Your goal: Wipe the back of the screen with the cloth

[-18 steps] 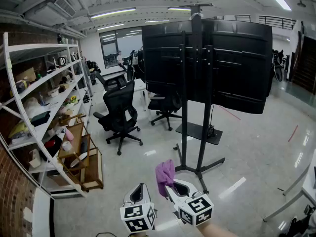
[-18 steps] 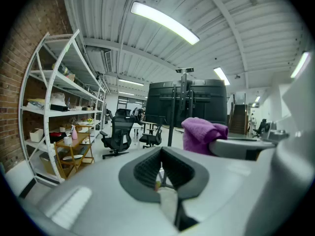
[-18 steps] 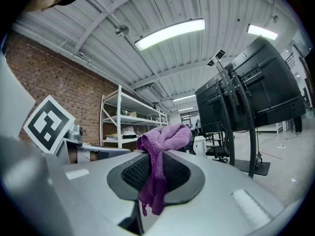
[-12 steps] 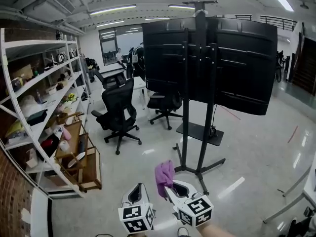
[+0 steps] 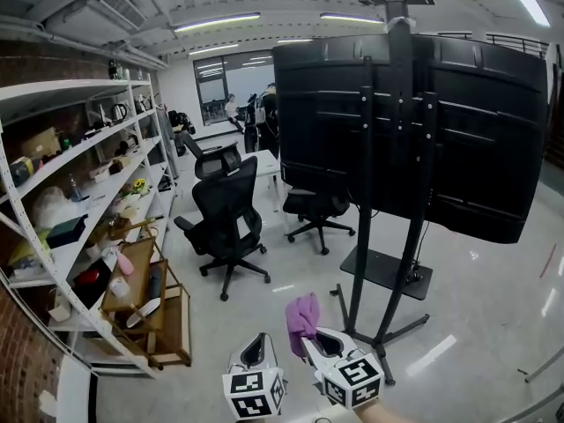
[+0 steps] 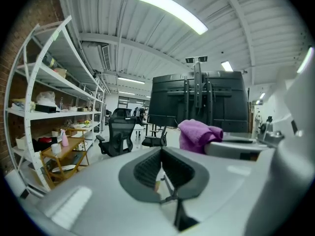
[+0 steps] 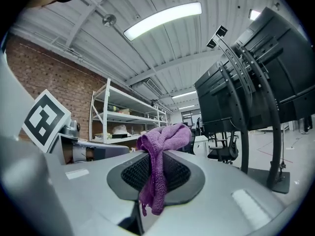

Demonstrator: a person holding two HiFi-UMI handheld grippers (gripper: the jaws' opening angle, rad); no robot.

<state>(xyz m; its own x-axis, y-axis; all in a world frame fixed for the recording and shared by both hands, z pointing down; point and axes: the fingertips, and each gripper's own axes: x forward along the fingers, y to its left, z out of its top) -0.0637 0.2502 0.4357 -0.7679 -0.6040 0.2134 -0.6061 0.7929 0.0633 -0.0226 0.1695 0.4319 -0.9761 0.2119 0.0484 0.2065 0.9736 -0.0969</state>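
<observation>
**Head view: cloth in the right claw, screen's back ahead and above us**

We have the purple cloth clenched in the right gripper. The right gripper view shows it pinched between the two ribbed pads. A bunched head stands above the jaws and a short tail hangs below. The left gripper sits just beside it, low in the picture. Its jaws are closed together with nothing between them.

The screen has its black back turned to us, well apart from both grippers and higher than they are. Vertical mounting rails run down that back and join the stand. The stand's legs spread over the glossy floor.

The step in hand, as we judge it, is the approach, and no wiping has begun. To do it well, we think we should:

- lift the right gripper up to the panel;
- let the bunched head of the cloth touch first, so the hard jaws stay off the plastic;
- wipe in long flat passes on each side of the rails, because the cloth may snag on the brackets;
- press lightly, because the screen hangs high on a slim stand and a hard push could rock it;
- keep our feet clear of the stand's legs.

The office chair and the shelving on the left are well away and should not get in our way.
</observation>
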